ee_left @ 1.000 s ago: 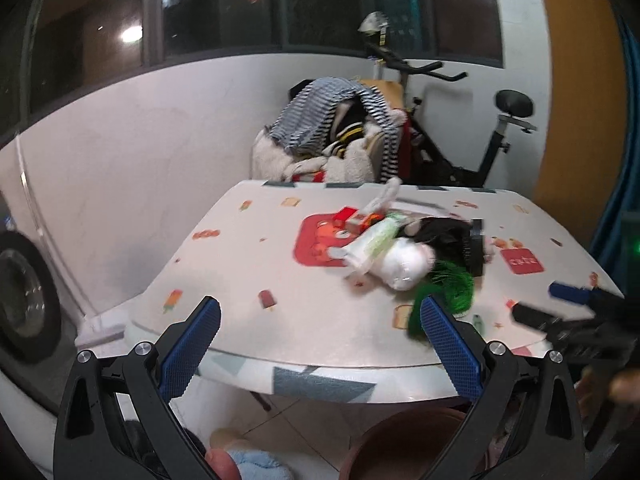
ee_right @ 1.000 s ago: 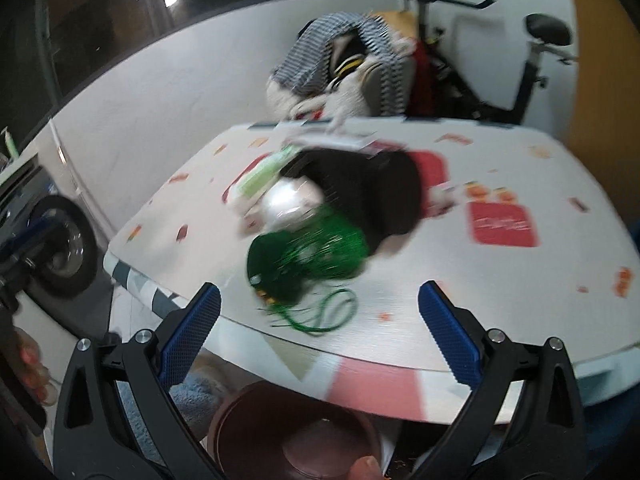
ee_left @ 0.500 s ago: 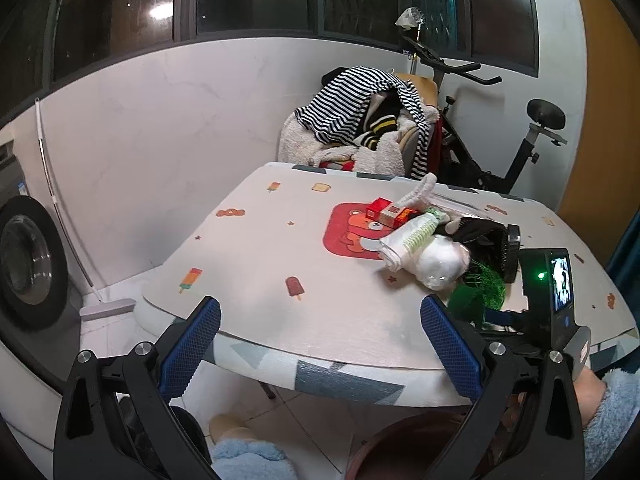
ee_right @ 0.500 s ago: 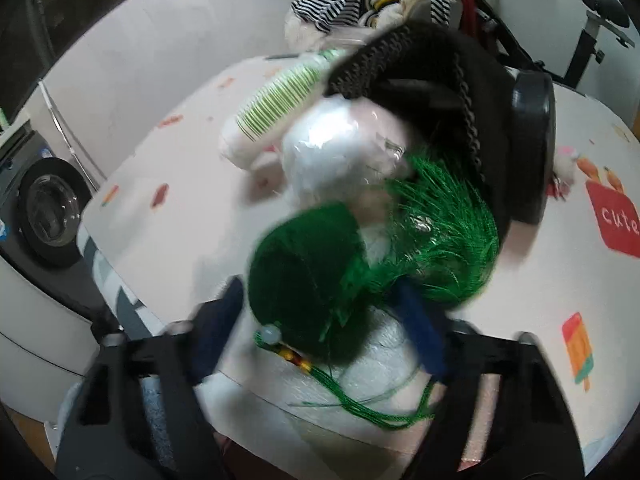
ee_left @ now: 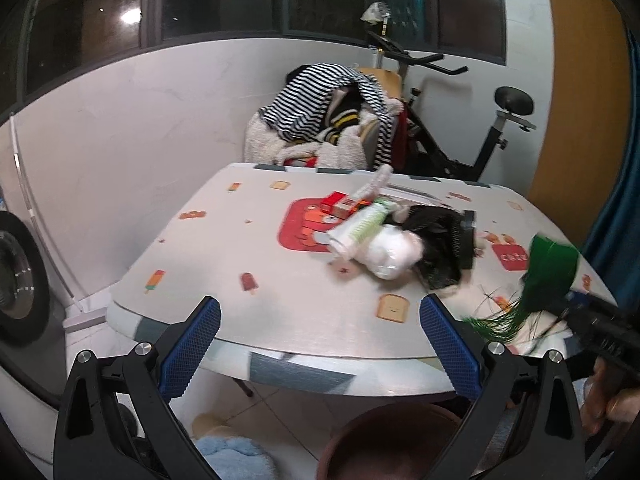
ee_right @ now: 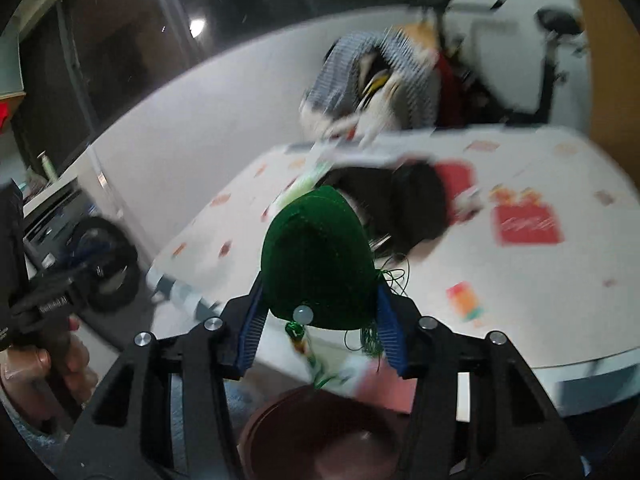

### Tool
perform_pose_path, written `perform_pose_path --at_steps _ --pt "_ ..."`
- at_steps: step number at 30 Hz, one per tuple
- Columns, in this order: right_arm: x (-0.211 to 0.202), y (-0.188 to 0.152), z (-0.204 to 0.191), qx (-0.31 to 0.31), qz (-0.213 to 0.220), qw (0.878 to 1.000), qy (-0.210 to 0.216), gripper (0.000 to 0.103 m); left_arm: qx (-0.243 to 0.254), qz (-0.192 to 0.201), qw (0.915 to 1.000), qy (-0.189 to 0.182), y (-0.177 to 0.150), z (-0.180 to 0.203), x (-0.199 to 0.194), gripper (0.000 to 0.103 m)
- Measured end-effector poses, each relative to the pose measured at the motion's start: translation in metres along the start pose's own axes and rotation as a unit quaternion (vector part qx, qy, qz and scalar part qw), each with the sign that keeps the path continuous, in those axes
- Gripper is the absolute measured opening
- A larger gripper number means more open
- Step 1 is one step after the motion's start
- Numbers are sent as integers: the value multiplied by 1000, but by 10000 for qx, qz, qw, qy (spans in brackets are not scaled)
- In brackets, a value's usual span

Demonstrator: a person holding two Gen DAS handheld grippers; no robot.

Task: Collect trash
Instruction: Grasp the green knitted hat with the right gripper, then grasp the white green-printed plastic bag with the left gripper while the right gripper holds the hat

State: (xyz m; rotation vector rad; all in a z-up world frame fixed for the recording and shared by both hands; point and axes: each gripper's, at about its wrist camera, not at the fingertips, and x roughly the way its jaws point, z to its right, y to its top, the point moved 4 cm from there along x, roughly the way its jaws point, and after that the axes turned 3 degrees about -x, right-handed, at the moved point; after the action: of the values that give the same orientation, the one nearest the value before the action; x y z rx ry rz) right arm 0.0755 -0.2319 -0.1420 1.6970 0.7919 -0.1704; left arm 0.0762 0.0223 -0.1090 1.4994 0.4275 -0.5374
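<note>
My right gripper (ee_right: 318, 322) is shut on a green velvet pouch (ee_right: 318, 264) with green tassel strings, lifted off the table above a brown bin (ee_right: 320, 436). The pouch also shows in the left wrist view (ee_left: 548, 276), held at the table's right edge. My left gripper (ee_left: 320, 344) is open and empty in front of the table's near edge. A trash pile lies on the table: a white crumpled bag (ee_left: 390, 250), a green-striped paper cup (ee_left: 360, 228), a black bag (ee_left: 440, 240) and a red box (ee_left: 336, 202).
The round table (ee_left: 260, 280) has a printed white cloth. The brown bin (ee_left: 396, 440) stands on the floor below its near edge. A chair piled with striped clothes (ee_left: 320, 120) and an exercise bike (ee_left: 460, 128) stand behind. A washing machine (ee_left: 16, 280) is at left.
My right gripper moved onto the green pouch, closed on it and lifted it back off the table over the bin. My left gripper stayed open in front of the table.
</note>
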Motion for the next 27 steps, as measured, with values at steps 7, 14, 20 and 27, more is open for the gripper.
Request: perform_pose_path --at_steps 7,14,20,27 --pt "-10 -17 35 45 208 9966 -795 52 -75 -258 9990 -353 -5 24 8 88" --pt "-1 -43 57 235 171 9944 -1013 52 -218 -535 9975 -395 -11 26 28 78" --pt "8 -43 59 324 122 9954 -897 52 -138 -533 9973 -478 14 21 74 68" --pt "10 -35 65 429 163 9954 -846 52 169 -609 9946 -826 61 37 134 51"
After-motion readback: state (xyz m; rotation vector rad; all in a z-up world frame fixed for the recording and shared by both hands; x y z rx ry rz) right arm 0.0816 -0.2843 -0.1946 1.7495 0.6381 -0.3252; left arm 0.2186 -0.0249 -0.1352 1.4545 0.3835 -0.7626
